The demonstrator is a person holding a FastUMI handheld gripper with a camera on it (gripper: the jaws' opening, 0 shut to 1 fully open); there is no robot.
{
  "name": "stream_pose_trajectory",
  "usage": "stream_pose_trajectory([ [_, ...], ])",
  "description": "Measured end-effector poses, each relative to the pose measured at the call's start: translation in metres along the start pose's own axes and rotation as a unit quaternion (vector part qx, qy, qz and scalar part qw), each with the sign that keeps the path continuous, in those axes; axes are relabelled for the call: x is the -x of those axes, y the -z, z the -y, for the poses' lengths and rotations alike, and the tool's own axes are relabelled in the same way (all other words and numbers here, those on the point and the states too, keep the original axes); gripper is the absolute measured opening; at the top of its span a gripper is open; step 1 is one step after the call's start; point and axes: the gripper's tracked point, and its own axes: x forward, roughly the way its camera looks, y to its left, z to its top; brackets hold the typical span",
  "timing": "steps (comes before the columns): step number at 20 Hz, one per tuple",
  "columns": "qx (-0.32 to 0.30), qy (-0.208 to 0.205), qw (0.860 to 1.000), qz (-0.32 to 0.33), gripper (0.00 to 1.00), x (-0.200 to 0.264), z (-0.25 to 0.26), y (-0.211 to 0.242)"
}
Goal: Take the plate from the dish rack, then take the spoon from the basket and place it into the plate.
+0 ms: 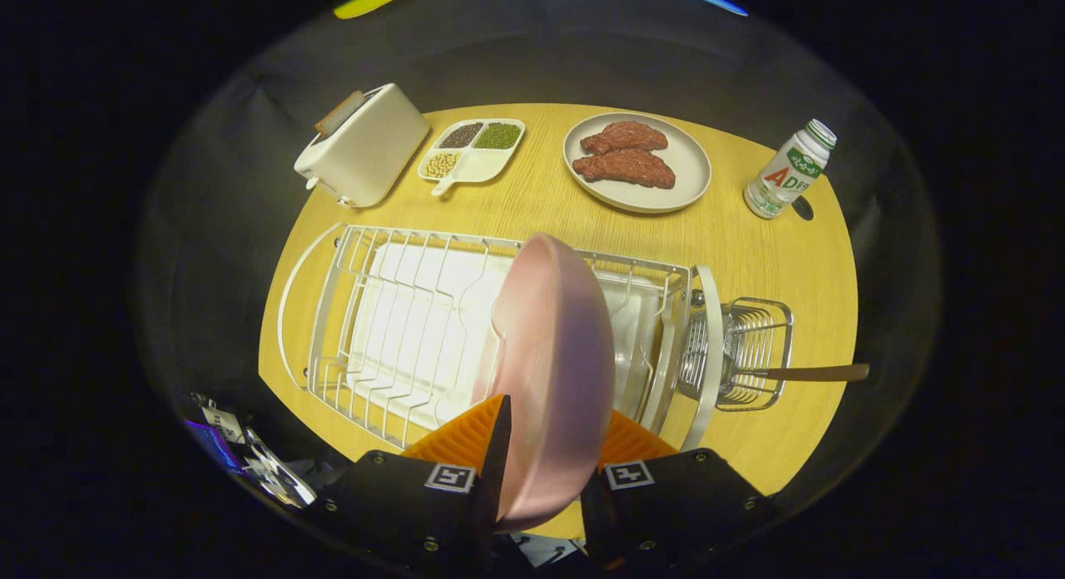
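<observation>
A pink plate [553,371] stands on edge between my two orange fingers [466,437], and my gripper [545,446] is shut on its near rim. It is held over the white wire dish rack [391,329], at the rack's right part; whether it still rests in the wires is hidden by the plate itself. A small wire basket [740,354] hangs on the rack's right end. Out of it sticks the spoon [811,373], its wooden handle pointing right.
Beyond the rack on the round wooden table [532,205] stand a white toaster [362,146], a divided dish of beans [473,150], a grey plate with two pieces of meat [636,161] and a small drink bottle [789,170].
</observation>
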Motion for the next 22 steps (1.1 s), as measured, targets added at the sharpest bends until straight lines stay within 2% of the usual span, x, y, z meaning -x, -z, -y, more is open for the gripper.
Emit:
stream_pose_trajectory([
  [5, 0.021, 0.036, 0.999, 0.0, 0.42, 0.017, 0.01, -0.014],
  [6, 0.024, 0.035, 0.999, -0.003, 0.36, 0.011, 0.008, -0.014],
  [8, 0.037, 0.057, 0.998, 0.009, 0.36, 0.015, 0.014, -0.02],
  [10, 0.043, 0.061, 0.997, 0.002, 0.31, 0.014, 0.011, -0.026],
  [22, 0.132, 0.09, 0.987, -0.006, 0.31, 0.019, 0.017, -0.05],
])
